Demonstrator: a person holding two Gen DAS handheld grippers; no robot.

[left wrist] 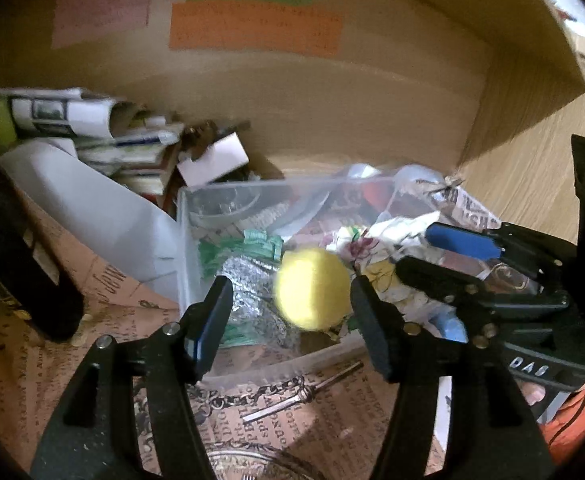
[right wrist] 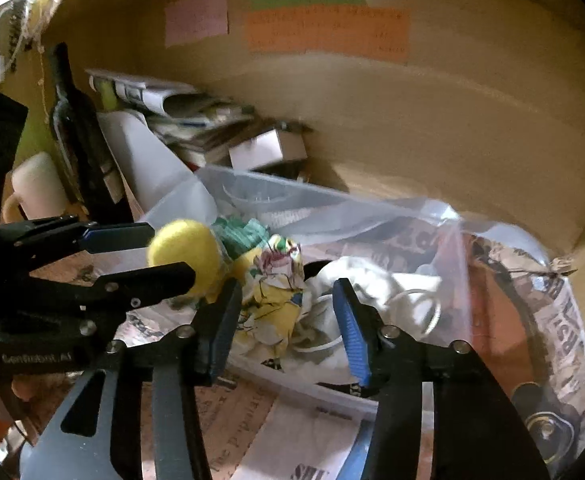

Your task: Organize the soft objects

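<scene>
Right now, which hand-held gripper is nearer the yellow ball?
Left. The yellow ball sits between the open fingers of the left hand-held gripper, over the clear plastic bin. The right hand-held gripper is beside it, open over the floral cloth.

Mounted on each gripper, angled downward, close over the clear bin (left wrist: 196, 216). Left view seen from 7 o'clock, right view from 5 o'clock. Shared by the 2: bin, yellow ball (left wrist: 312, 288), coloured notes (right wrist: 328, 32).
</scene>
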